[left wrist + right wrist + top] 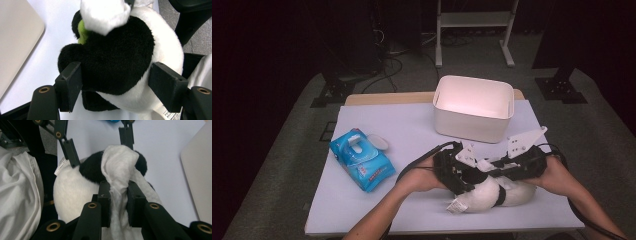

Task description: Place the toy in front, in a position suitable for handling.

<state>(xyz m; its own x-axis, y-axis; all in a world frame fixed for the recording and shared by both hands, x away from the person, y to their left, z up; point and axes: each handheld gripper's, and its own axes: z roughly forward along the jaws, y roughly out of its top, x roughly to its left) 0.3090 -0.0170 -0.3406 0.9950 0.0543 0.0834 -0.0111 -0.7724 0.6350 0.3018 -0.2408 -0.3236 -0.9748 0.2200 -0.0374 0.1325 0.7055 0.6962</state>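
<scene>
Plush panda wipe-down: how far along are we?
Done: the wipes pack lies open, one wipe is out. In hand: the left gripper clamps the plush panda while the right gripper pinches the wipe on its black patch. Left: probably more wiping; the white bin holds nothing.

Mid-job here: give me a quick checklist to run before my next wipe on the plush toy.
1. Right gripper shut on the white wet wipe: ok.
2. Wipe draped on the black-and-white plush toy: ok.
3. Left gripper steadying the toy: its jaws straddle the body; pads pressing, cannot tell.
4. Toy resting on the pale table mat: ok.
5. White plastic bin standing apart from the toy, behind it: ok.
6. Blue wet-wipe pack within reach, flap open: ok.
</scene>
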